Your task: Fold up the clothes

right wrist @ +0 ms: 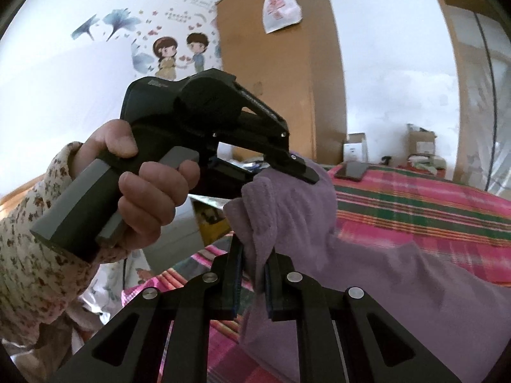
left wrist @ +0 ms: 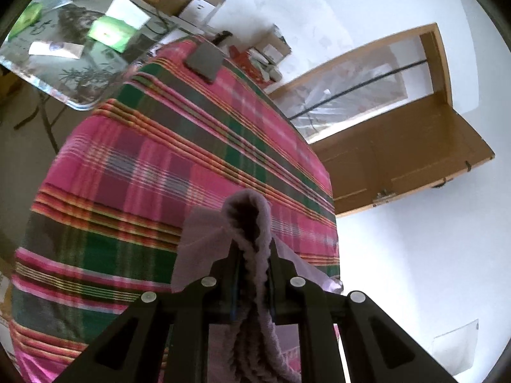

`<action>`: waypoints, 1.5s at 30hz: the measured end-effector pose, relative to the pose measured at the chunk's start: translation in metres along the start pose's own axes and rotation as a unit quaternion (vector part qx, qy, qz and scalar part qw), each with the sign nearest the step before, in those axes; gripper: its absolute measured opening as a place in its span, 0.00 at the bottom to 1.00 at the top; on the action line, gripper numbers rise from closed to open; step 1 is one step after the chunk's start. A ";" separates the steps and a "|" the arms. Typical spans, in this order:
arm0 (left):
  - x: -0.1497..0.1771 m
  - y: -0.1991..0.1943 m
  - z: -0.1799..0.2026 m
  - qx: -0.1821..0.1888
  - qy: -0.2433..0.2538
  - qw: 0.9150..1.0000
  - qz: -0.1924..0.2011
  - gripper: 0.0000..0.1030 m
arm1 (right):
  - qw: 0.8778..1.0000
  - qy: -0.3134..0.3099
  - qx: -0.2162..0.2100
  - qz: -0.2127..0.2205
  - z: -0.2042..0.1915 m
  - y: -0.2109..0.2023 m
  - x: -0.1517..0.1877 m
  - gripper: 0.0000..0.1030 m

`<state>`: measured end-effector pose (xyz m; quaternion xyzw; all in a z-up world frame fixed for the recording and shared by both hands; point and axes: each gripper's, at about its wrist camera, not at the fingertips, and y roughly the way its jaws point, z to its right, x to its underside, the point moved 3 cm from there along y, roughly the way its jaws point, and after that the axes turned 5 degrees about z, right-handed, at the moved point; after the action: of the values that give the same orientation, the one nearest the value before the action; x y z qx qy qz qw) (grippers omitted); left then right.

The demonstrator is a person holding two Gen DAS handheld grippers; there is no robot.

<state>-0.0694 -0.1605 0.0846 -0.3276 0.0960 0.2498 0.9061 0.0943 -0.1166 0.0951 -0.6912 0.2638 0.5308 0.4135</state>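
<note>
Lilac garment (right wrist: pixel 367 255) pinched between both tongs above plaid bedspread (left wrist: pixel 127 175).

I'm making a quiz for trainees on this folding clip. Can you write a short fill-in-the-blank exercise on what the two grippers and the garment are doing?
1. Both grippers are shut on the ____ garment.
2. The bed is covered with a ____ sheet of pink and green.
3. In the right wrist view, a hand holds the left gripper by its ____.

Missing words: purple; plaid; handle
</note>
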 end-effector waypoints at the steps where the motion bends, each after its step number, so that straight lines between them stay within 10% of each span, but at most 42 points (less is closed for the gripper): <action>1: 0.001 0.003 0.004 0.002 0.002 1.000 -0.003 0.13 | 1.000 0.001 0.004 0.003 0.003 -0.004 0.000 0.11; 45: 0.068 0.157 0.078 -0.006 0.028 0.990 -0.141 0.16 | 0.981 0.139 0.131 -0.025 0.123 -0.088 0.057 0.11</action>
<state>-0.0917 0.0200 0.0359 -0.3502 0.0729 0.1110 0.9272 0.1184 0.0385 0.0546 -0.7042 0.3692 0.3798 0.4728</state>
